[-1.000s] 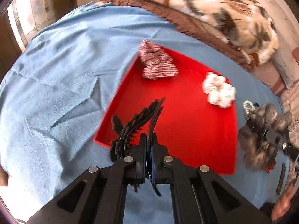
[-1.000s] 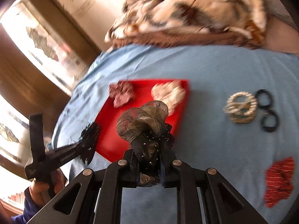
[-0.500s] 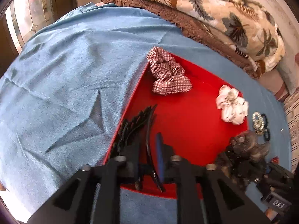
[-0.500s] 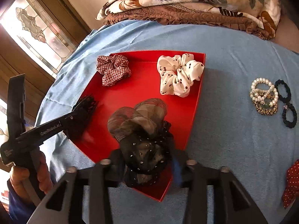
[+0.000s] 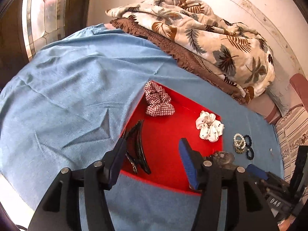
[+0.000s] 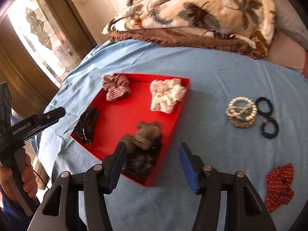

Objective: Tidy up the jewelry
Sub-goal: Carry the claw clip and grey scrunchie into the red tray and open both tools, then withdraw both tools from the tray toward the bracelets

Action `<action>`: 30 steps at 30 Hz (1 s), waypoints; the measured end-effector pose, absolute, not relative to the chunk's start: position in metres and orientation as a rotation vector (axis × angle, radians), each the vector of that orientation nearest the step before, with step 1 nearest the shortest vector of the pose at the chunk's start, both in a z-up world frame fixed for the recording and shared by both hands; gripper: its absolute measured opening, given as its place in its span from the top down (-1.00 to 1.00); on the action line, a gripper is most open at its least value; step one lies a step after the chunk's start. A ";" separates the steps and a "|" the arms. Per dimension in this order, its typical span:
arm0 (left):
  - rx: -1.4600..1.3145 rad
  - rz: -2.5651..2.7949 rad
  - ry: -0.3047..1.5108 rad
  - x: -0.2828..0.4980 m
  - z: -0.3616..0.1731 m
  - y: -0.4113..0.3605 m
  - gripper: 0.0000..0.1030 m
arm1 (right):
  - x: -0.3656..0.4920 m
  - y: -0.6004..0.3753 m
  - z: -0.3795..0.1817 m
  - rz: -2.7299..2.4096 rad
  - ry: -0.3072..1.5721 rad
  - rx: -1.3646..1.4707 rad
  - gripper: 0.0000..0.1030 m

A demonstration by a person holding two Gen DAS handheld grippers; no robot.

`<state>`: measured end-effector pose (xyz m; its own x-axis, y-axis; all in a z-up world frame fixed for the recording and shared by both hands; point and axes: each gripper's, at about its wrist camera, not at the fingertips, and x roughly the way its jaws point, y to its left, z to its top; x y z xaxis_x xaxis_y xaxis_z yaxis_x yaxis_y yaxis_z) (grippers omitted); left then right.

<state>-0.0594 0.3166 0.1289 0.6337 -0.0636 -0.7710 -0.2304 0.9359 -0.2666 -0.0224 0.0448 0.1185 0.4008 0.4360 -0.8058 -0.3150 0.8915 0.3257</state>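
The red tray (image 5: 165, 165) (image 6: 123, 119) lies on the blue bedcover. A black claw clip (image 5: 136, 148) (image 6: 87, 124) rests in it by the left rim. My left gripper (image 5: 152, 142) (image 6: 57, 113) hovers above with its jaws opening and nothing pressed between the pads. A brown and black mesh scrunchie (image 6: 143, 148) (image 5: 221, 156) sits in the tray's near corner. My right gripper (image 6: 152, 146) is just above it, jaws opening and pads clear of the fabric. A checked scrunchie (image 5: 158, 102) (image 6: 115, 88) and a white dotted scrunchie (image 5: 209, 128) (image 6: 166, 96) lie at the tray's far side.
On the cover right of the tray lie pearl bracelets (image 6: 241, 113) (image 5: 238, 143), two black hair ties (image 6: 266, 115) and a red scrunchie (image 6: 280, 186). Folded leaf-print blankets (image 5: 202, 34) are piled at the far end. A person's hand (image 6: 17, 173) holds the left gripper's handle.
Both grippers went from shut to open. The claw clip left the left jaws and the mesh scrunchie left the right jaws; both now lie in the tray. The left gripper rose.
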 end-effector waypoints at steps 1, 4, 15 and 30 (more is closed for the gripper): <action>-0.345 0.096 0.889 -0.061 0.129 0.311 -0.08 | -0.025 0.038 0.121 0.469 1.052 0.127 -0.17; -0.328 0.076 0.896 -0.065 0.127 0.297 -0.07 | -0.028 0.025 0.122 0.457 1.051 0.128 0.26; -0.290 0.073 0.860 -0.091 0.133 0.280 -0.07 | -0.019 0.085 0.098 0.512 1.101 0.073 0.38; -0.239 -0.004 0.888 -0.091 0.132 0.243 -0.08 | -0.057 -0.003 0.114 0.479 1.036 0.160 0.00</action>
<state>-0.0909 0.2430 0.1317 0.6325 -0.1024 -0.7678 -0.0955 0.9734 -0.2085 -0.0570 -0.0030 0.1136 0.4175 0.4537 -0.7873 -0.3055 0.8861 0.3486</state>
